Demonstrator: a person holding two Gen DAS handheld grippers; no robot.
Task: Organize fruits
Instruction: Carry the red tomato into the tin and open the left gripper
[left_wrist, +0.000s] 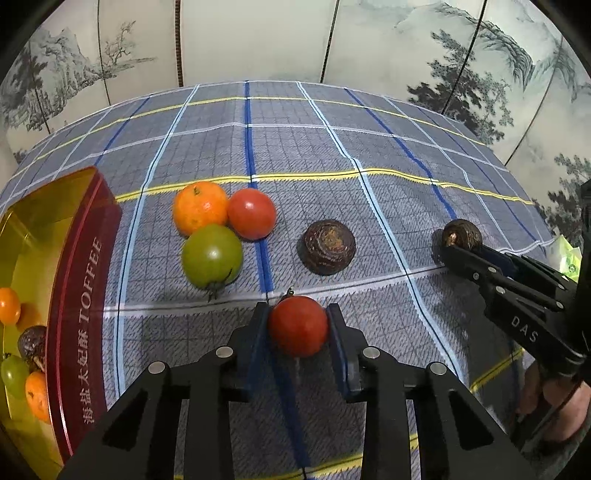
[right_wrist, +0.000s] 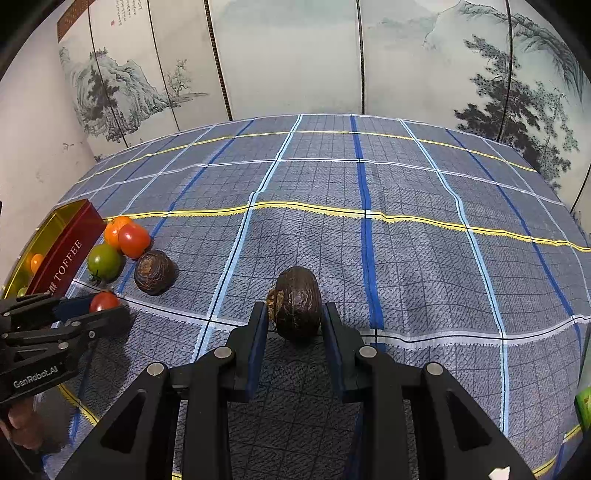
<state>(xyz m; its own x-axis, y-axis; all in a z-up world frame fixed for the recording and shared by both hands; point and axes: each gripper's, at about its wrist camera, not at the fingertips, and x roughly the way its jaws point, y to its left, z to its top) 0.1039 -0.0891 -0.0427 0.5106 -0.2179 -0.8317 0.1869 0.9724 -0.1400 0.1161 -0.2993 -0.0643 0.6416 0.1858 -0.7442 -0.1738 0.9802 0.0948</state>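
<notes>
The left hand-held gripper is clamped on a red tomato low over the checked cloth; the right hand-held gripper pinches a dark brown fruit. The toffee tin, already holding fruit, sits far left, with an orange, a second red tomato and a green tomato beside it. Squeezing harder could split the soft tomato; a loose hold could let either round fruit roll.

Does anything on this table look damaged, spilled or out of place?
Nothing spilled or damaged. The checked tablecloth is rumpled, and several fruits remain outside the toffee tin, including a green tomato and a dark brown fruit.
</notes>
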